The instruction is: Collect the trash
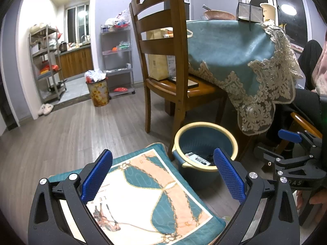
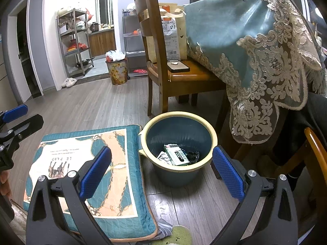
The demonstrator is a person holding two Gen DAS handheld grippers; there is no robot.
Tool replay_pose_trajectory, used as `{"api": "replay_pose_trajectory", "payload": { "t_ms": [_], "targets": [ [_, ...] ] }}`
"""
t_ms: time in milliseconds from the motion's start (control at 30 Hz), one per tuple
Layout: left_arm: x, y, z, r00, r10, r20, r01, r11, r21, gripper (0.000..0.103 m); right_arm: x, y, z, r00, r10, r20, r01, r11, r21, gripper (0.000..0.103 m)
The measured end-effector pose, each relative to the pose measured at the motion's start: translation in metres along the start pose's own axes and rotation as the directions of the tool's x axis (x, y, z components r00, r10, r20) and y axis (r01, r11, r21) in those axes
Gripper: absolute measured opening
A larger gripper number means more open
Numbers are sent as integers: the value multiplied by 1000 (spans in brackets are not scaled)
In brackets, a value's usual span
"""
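Note:
A small blue bin with a cream rim [image 2: 177, 169] stands on the wood floor beside the table; it also shows in the left wrist view [image 1: 205, 168]. Inside lie a green and white box [image 2: 176, 155] and dark crumpled wrappers [image 2: 193, 155]. My right gripper [image 2: 162, 171] is open and empty, just above and in front of the bin. My left gripper [image 1: 163, 174] is open and empty, over a teal patterned cushion [image 1: 147, 196], left of the bin. The right gripper also shows at the right edge of the left wrist view [image 1: 286, 143].
A wooden chair [image 2: 163, 65] holds a phone [image 2: 178, 67] and a paper bag [image 2: 169, 38]. A table with a teal lace-edged cloth [image 2: 255, 47] overhangs the bin. A full flowered trash can [image 2: 117, 69] stands far back by metal shelves. A person's dark-clothed legs are at right.

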State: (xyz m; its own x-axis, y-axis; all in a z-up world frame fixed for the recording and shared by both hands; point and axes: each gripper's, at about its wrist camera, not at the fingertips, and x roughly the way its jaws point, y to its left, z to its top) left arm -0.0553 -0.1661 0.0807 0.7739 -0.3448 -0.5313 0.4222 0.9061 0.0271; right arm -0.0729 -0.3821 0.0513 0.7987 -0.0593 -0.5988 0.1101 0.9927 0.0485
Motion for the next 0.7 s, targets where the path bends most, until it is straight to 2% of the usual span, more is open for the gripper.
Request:
{"api": "replay_pose_trajectory", "payload": {
  "t_ms": [700],
  "targets": [
    [2,-1,0,1000,2,-9,-2,1000,-5,98,5,-3,-6,1000,-6,-25,6,1000,7,97]
  ]
}}
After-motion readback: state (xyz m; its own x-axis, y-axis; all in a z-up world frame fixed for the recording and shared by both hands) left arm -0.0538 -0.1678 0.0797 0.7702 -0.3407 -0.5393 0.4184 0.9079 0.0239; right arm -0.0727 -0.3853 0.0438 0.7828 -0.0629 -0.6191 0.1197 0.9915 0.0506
